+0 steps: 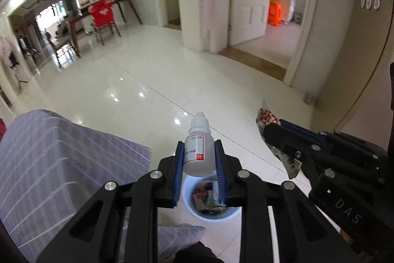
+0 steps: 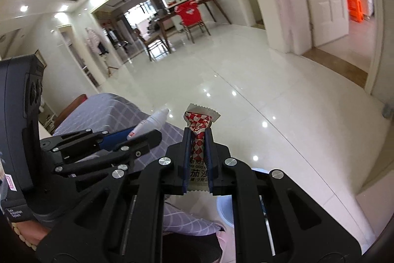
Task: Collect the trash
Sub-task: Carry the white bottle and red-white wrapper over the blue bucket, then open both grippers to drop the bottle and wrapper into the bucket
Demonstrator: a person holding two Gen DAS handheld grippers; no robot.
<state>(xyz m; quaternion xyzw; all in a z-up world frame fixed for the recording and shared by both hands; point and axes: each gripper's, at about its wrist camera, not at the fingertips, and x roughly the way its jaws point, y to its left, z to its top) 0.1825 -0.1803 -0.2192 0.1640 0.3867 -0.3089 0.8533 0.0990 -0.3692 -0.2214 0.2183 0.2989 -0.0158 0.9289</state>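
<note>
the left gripper (image 1: 199,159) is clamped on a small white dropper bottle (image 1: 199,149) — cap up, red-marked label — held directly above a pale blue trash bin (image 1: 194,210) holding wrappers. the right gripper (image 2: 198,139) pinches a red-and-white checkered sauce packet (image 2: 200,130) — its crimped end sticks out past the fingertips, above the glossy tiled floor (image 2: 246,70).

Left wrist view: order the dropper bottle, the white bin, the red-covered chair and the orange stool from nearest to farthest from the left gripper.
1. Dropper bottle, clamped between the left gripper's fingers.
2. White bin, just below the fingers, trash inside.
3. Red-covered chair, far left across the floor by the wooden table.
4. Orange stool, through the right doorway; its rank against the chair is too close to call.
</note>
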